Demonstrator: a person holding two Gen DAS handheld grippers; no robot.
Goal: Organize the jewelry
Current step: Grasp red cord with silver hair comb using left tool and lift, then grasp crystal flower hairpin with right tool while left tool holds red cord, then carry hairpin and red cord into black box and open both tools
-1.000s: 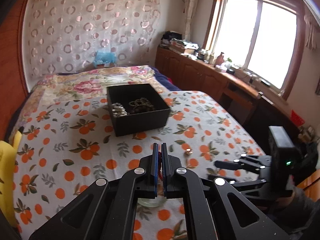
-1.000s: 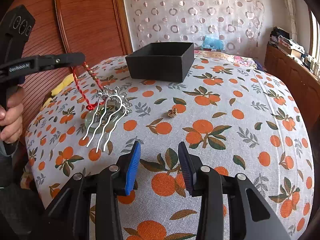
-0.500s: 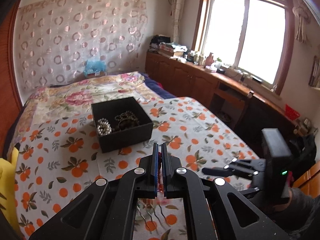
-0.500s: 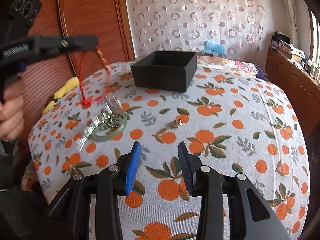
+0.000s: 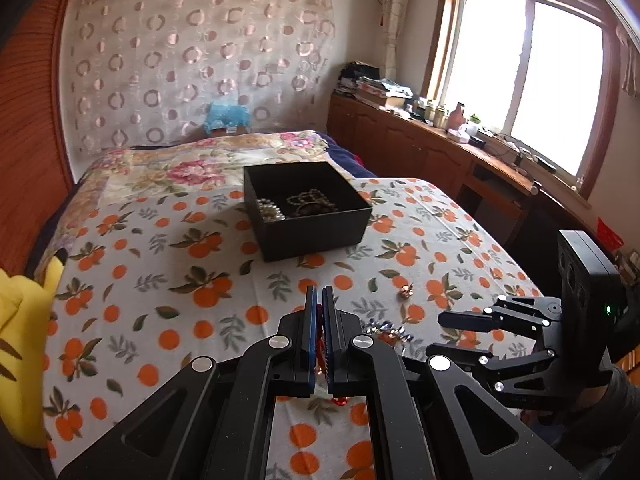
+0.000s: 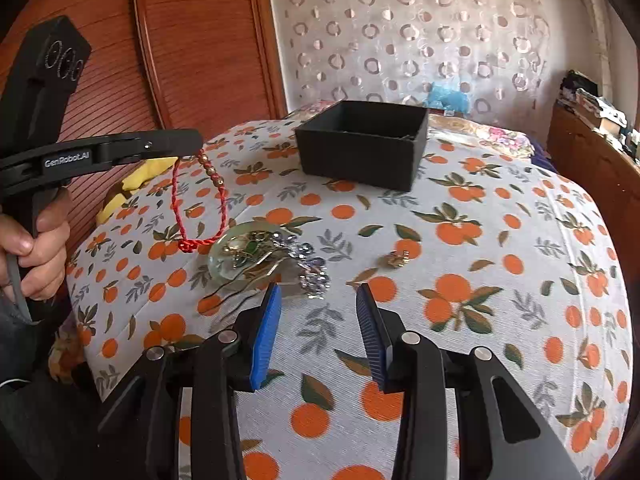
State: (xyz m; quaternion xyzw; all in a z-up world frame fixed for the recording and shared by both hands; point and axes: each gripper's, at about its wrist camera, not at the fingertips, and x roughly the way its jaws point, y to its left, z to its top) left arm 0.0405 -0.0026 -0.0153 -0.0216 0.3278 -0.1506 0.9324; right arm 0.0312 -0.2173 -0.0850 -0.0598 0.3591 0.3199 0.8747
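Two loose trinkets: hair comb (image 6: pixel 256 276), earring (image 6: pixel 396 259).

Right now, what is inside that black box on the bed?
The black box holds a pale beaded bracelet on one side and a tangle of darker chains beside it. Its near wall hides part of the floor, so anything lying there cannot be seen.

Box (image 6: pixel 362 148) behind hairpin (image 6: pixel 280 268); earring (image 6: pixel 396 259) right, seemingly apart.
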